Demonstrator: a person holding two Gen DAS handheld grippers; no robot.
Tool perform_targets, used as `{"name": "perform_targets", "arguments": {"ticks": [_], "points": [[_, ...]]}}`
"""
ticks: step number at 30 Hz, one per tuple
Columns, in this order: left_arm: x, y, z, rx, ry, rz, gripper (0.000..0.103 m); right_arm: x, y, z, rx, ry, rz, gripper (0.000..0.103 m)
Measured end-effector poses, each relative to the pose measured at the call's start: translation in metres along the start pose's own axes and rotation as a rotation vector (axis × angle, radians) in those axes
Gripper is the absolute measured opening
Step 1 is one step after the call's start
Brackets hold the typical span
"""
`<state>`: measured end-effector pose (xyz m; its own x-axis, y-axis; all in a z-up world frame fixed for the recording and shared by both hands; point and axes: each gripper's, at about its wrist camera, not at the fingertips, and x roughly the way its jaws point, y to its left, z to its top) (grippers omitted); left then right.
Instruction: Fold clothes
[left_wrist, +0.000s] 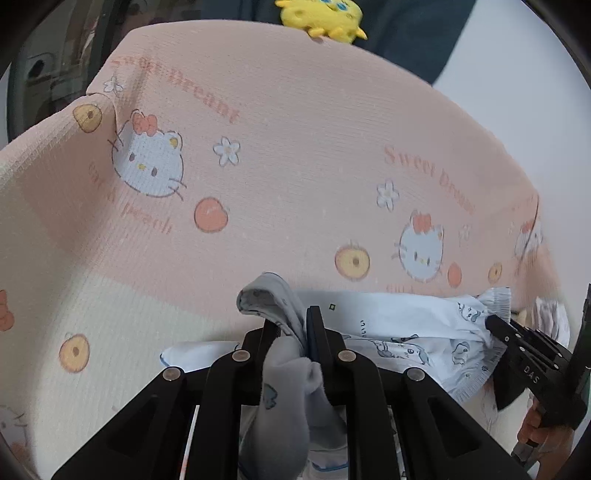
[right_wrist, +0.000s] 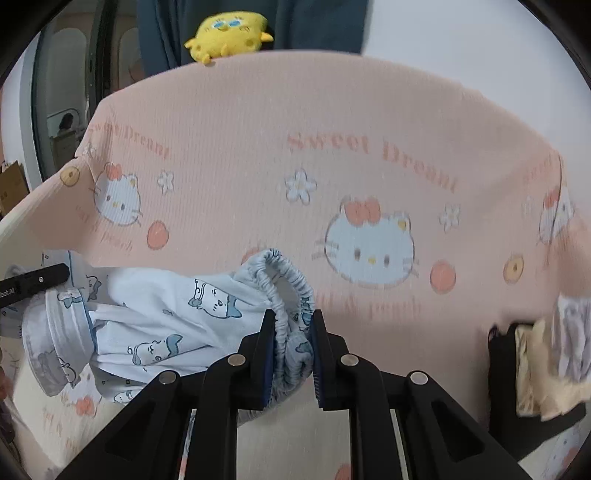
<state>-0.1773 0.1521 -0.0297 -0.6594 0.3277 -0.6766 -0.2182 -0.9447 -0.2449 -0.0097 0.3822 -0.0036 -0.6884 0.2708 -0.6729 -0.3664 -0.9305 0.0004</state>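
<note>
A pink sheet (right_wrist: 369, 110) printed with cartoon cats, flowers and peaches covers the surface. On it lie pale blue shorts (right_wrist: 159, 325) with a whale print, a yellow plush toy (right_wrist: 229, 31) at the far edge, and folded cloth (right_wrist: 554, 358) at the right

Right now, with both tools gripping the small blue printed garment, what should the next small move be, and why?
Probably draw the left tool and right tool apart, then lower the garment flat onto the pink sheet: the garment hangs bunched between them, elastic waistband scrunched.
</note>
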Motion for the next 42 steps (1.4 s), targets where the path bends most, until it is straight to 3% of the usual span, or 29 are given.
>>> {"name": "perform_targets", "arguments": {"ticks": [5,10,16,24,34,38,42], "points": [[-0.034,-0.039,0.003,0.109,0.006,0.047,0.012,-0.02,-0.014,-0.009,0.046,0.021,0.046,0.015],[-0.061,-0.074,0.03,0.191,0.011,0.06,0.012,-0.045,-0.027,-0.004,0.074,0.006,0.098,0.015],[-0.081,-0.085,0.059,0.163,0.03,0.026,0.012,-0.055,-0.047,0.005,0.155,0.028,0.192,0.015],[-0.059,-0.095,0.077,0.129,0.088,0.021,0.012,-0.053,-0.051,0.006,0.153,0.08,0.198,0.015],[-0.039,-0.101,0.029,0.294,0.124,0.005,0.012,-0.042,-0.051,-0.003,0.213,0.134,0.182,0.015],[-0.033,-0.076,0.007,0.206,0.15,-0.071,0.013,-0.035,-0.055,-0.011,0.288,0.162,0.158,0.015],[-0.018,-0.05,-0.021,0.151,0.183,-0.06,0.013,-0.019,-0.057,-0.024,0.357,0.222,0.152,0.015]]}}
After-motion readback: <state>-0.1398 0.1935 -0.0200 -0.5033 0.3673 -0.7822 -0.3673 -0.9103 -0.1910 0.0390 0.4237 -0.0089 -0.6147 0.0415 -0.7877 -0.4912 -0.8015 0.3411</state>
